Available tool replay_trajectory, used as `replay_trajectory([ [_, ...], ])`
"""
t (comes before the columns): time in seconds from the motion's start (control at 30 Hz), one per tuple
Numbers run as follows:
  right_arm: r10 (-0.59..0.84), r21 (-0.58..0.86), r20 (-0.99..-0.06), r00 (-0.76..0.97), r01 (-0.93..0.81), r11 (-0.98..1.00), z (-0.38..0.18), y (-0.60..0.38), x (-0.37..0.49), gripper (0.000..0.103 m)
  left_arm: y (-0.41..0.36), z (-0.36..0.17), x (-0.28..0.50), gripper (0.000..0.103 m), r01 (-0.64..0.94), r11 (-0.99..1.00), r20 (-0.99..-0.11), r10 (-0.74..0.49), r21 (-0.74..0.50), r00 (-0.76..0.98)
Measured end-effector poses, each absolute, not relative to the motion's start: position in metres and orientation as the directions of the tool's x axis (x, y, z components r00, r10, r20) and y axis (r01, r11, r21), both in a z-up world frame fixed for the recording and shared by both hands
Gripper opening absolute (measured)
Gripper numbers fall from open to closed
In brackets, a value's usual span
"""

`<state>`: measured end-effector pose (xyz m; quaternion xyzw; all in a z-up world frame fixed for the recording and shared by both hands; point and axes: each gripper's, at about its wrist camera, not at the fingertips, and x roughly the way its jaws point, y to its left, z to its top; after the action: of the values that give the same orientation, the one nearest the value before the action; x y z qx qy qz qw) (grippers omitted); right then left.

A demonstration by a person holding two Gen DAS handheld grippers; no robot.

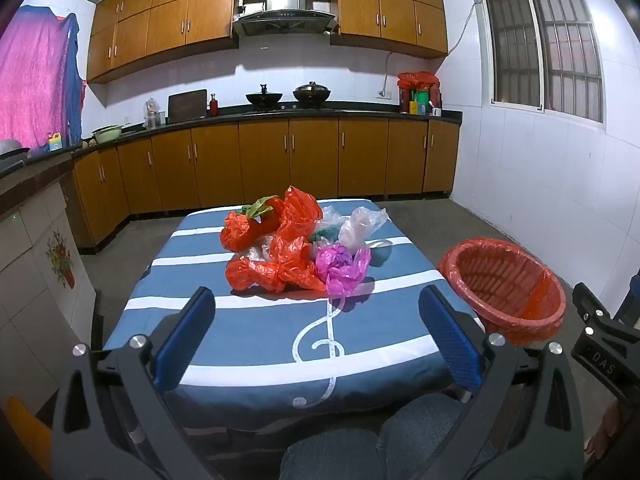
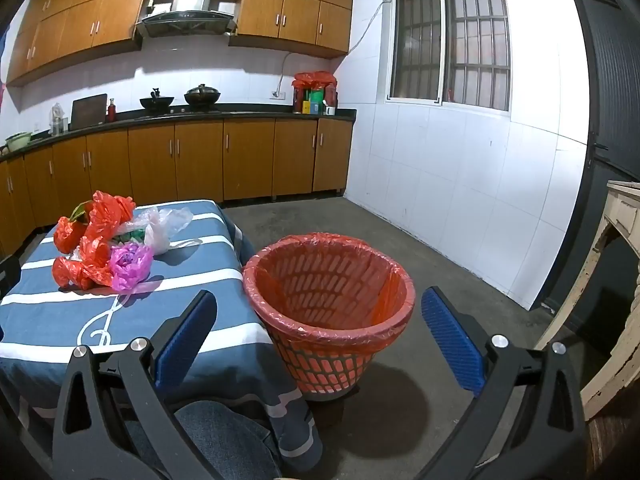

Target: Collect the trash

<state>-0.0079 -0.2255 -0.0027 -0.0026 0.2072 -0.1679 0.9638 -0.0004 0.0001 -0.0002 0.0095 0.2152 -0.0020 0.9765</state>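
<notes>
Looking down both wrist views, I have the left gripper (image 1: 316, 340) and the right gripper (image 2: 320, 340) spread wide with nothing between their blue pads, so nothing is collected yet. The trash sits in one heap toward the far half of the tabletop (image 1: 248, 336), on the blue-and-white striped cloth: several crumpled red plastic bags (image 1: 280, 248), a magenta bag (image 1: 342, 266) at the near right edge of the heap, and clear bags (image 1: 362, 224) on its far right. The bin (image 2: 328, 280), a red basket lined with a red bag, stands on the floor just to the right of the tabletop, its mouth open and, as far as I can see, empty. My knees in jeans show at the bottom of both views, so I judge I am seated at the near end. To do the first pick well, I would take the magenta bag, since it lies nearest and is least buried. I would come in low over the cloth with the left gripper, straddle a bunched fold rather than a loose flap, and close fully, because thin plastic will slip or trail a neighbour. I would watch that the pads do not snag the cloth, then lift clear before swinging right to the bin.
</notes>
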Motion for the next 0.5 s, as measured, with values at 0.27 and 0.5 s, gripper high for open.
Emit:
replay_trajectory([
  [0.27, -0.325, -0.074, -0.399, 0.857, 0.323, 0.944, -0.0028, -0.2254, -0.0076, 0.101, 0.0001, -0.0001, 0.0000, 0.099, 0.009, 1.000, -0.423, -0.001, 0.017, 0.906],
  [0.5, -0.325, -0.074, -0.398, 0.858, 0.323, 0.944, -0.0025, -0.2258, -0.0079, 0.101, 0.0003, 0.0003, -0.0023, 0.099, 0.009, 1.000, -0.422, -0.001, 0.017, 0.907],
])
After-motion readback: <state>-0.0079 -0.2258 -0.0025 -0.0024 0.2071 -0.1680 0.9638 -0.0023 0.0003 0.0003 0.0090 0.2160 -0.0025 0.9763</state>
